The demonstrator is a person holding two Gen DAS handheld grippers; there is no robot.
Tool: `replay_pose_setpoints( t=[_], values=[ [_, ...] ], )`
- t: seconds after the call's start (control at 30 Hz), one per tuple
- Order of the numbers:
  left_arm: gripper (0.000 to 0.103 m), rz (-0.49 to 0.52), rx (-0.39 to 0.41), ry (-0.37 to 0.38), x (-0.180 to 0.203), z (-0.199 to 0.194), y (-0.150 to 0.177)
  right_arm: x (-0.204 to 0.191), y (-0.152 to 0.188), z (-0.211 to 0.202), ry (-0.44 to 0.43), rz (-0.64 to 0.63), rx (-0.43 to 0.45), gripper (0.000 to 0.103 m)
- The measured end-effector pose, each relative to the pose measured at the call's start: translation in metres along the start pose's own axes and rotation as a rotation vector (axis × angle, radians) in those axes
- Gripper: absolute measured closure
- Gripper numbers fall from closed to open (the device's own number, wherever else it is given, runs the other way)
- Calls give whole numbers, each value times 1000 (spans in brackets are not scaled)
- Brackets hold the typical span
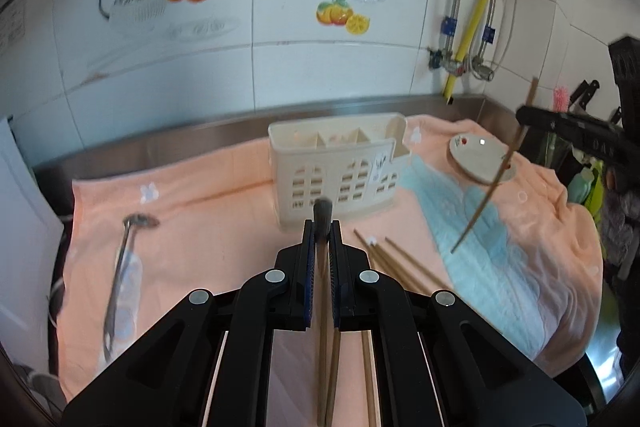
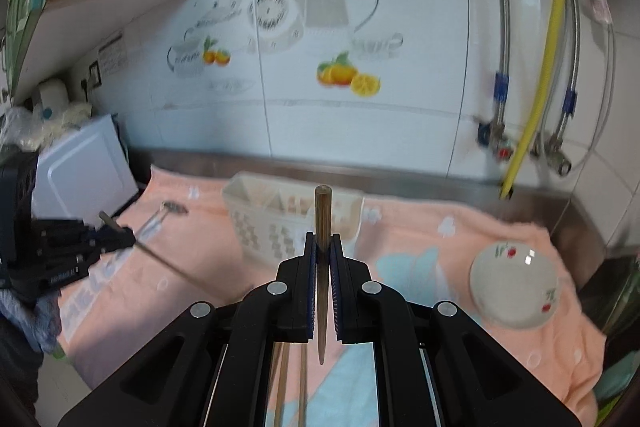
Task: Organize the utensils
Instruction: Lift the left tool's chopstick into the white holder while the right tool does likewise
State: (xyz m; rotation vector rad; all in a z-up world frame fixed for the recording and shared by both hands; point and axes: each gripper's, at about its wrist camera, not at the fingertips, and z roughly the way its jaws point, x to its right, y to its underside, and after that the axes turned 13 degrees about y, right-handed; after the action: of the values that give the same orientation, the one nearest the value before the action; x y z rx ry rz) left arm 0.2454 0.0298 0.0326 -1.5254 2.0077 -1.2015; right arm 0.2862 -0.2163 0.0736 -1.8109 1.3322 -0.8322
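Observation:
My left gripper [image 1: 322, 227] is shut on a chopstick [image 1: 322, 213] with a dark top end, held upright above the peach towel [image 1: 208, 227]. The cream utensil holder [image 1: 336, 163] stands just beyond it, its compartments showing nothing inside. At the far right, my right gripper [image 1: 528, 118] holds a slanted wooden chopstick [image 1: 490, 191]. In the right wrist view, the right gripper [image 2: 322, 239] is shut on that chopstick [image 2: 322, 215], in front of the holder [image 2: 276, 223]. The left gripper [image 2: 126, 239] with its chopstick [image 2: 172, 263] is at the left. Loose chopsticks [image 1: 400, 267] and a metal spoon [image 1: 126, 259] lie on the towel.
A small white dish [image 2: 514, 287] with red cherries sits on the towel at the right. A white board [image 2: 84, 167] leans at the left. The tiled wall, a yellow hose [image 2: 548, 67] and steel pipes stand behind. Knives [image 1: 586, 93] hang at the far right.

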Motion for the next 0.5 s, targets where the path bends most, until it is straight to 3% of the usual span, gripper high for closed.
replay_pose_setpoints(
  t=[0.2,0.5],
  values=[
    [98,41,35,-5,7,-6,-34,2,-45,6,8,27,58,96],
    [98,105,163,-13,18,-33,-104,6,-89,32,49,80,119,97]
  ],
)
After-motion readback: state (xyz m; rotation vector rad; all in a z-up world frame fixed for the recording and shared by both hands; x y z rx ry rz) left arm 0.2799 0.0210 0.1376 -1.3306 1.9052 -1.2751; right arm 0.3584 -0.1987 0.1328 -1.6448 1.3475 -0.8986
